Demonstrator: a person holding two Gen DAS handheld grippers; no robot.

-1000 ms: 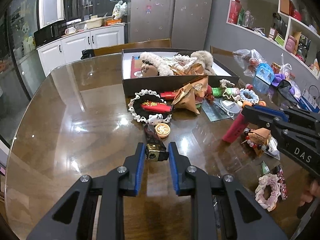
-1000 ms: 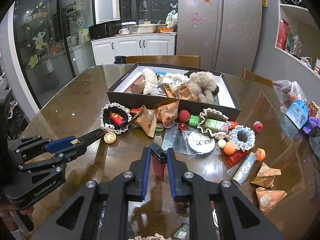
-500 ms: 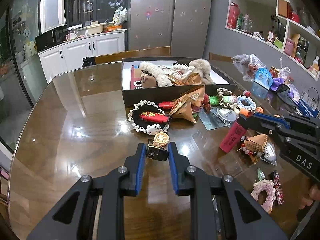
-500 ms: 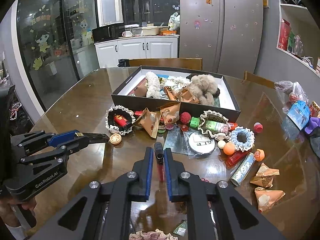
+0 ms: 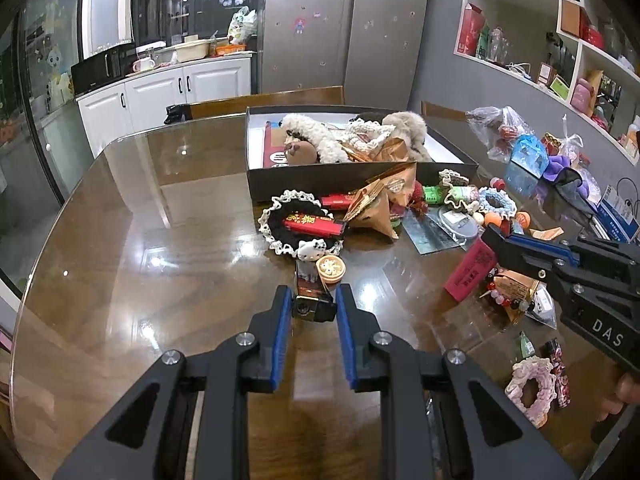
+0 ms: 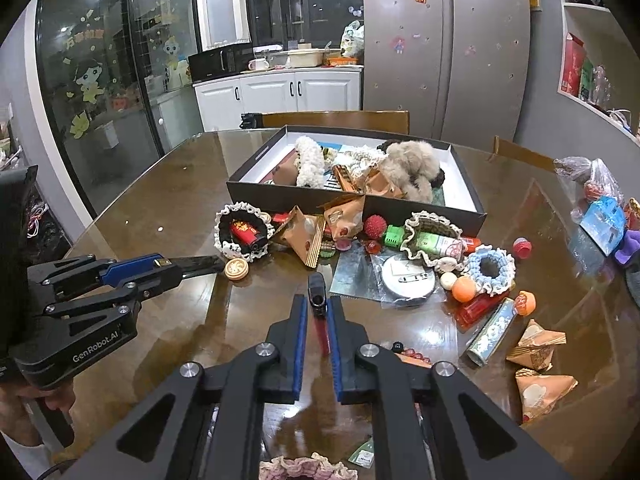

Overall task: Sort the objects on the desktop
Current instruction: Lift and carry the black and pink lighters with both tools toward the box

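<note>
A steel fridge [image 6: 444, 40] stands beside white cabinets [image 6: 280, 96] and wall shelves [image 5: 560, 40].

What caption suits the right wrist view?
Right hand-held gripper shut on a red lighter above the cluttered table, black box beyond.

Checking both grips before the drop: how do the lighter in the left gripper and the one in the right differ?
The left gripper clamps a dark lighter with a gold metal cap toward the camera; the right gripper clamps a red lighter with a black top pointing away. The dark one looks broader, so the left jaws stand wider. Both are pinched between blue pads above the table.
</note>
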